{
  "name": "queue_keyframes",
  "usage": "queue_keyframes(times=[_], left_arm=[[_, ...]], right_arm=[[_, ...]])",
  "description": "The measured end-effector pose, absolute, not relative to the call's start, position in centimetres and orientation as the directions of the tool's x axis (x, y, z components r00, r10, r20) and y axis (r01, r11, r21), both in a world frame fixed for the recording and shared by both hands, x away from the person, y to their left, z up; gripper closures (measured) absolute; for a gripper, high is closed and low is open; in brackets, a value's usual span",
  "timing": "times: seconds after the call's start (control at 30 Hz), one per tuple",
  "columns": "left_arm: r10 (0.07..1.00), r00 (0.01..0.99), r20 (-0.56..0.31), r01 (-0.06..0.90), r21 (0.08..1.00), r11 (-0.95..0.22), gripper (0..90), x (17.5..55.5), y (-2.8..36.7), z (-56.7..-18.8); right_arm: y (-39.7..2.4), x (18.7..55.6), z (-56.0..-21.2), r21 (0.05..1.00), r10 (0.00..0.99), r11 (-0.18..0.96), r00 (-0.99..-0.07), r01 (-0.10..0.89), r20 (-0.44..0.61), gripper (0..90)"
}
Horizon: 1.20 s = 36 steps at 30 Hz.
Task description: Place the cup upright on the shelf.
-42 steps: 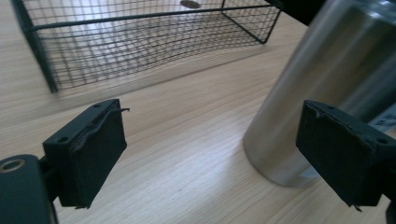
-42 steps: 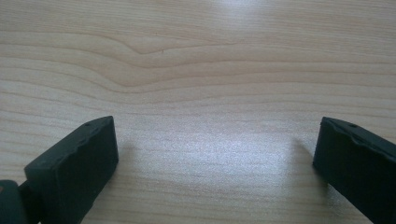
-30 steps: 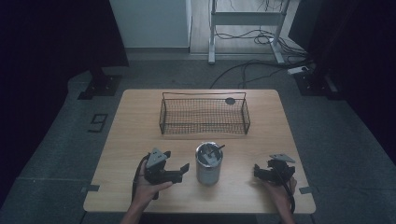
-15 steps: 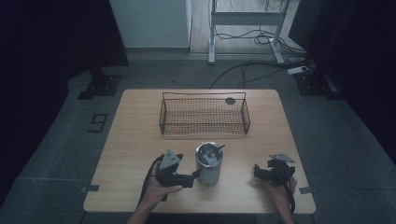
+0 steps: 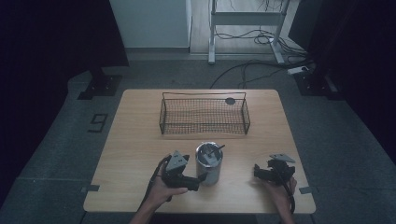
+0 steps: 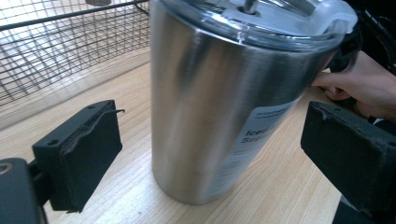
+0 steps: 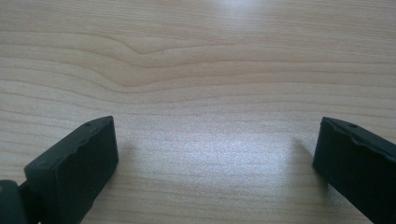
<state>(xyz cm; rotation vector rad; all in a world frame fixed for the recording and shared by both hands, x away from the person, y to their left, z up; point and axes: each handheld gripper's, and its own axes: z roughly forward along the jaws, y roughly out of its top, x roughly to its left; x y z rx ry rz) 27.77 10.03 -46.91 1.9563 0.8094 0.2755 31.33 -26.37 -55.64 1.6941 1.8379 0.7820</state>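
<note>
Thing: a tall brushed-steel tumbler [image 5: 208,164] with a clear lid and a short straw stub, upright near the front middle of the pale wooden surface [image 5: 135,140].
Long axis: vertical, so a grip from the side would take it across its round wall.
Left tool [image 5: 194,179]: just beside the tumbler on its left, pointing at it; in the left gripper view its jaws stand wide apart, one on each side of the steel body [image 6: 215,107], neither pad seen touching.
Right tool [image 5: 261,171]: well off to the tumbler's right, spread wide over bare wood, gripping nothing.
Nearer hand: the left, by a clear margin.
Coming move, as I'd judge it: closing the left jaws on the lower body.
Behind: a black wire-mesh basket [image 5: 204,114], apart from the tumbler toward the far edge.
</note>
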Motion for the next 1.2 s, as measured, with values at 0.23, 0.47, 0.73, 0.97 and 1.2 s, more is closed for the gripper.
queue_keyframes(times=[0.23, 0.47, 0.73, 0.97, 1.2], left_arm=[[0.631, 0.762, -0.145, 0.436, 0.836, -0.334, 4.3, 28.1, 9.0, -46.9], [0.626, 0.767, -0.141, 0.436, 0.831, -0.347, 2.2, 28.4, 8.0, -46.8], [0.649, 0.753, -0.111, 0.436, 0.823, -0.365, 0.6, 29.0, 6.6, -46.9], [0.675, 0.735, -0.069, 0.430, 0.817, -0.384, 0.1, 29.6, 5.3, -47.2], [0.689, 0.725, -0.013, 0.399, 0.823, -0.404, 2.8, 29.8, 4.6, -47.9]], right_arm=[[-26.4, 31.3, -55.6, 0.714, 0.996, 0.052, -0.086, 0.698, 0.010, 0.0], [-26.4, 31.3, -55.6, 0.714, 0.996, 0.053, -0.086, 0.698, 0.010, 0.0], [-26.4, 31.3, -55.6, 0.714, 0.996, 0.053, -0.086, 0.698, 0.010, 0.0], [-26.4, 31.3, -55.6, 0.714, 0.996, 0.053, -0.086, 0.698, 0.010, 0.0], [-26.4, 31.3, -55.6, 0.714, 0.996, 0.053, -0.086, 0.698, 0.010, 0.0]])
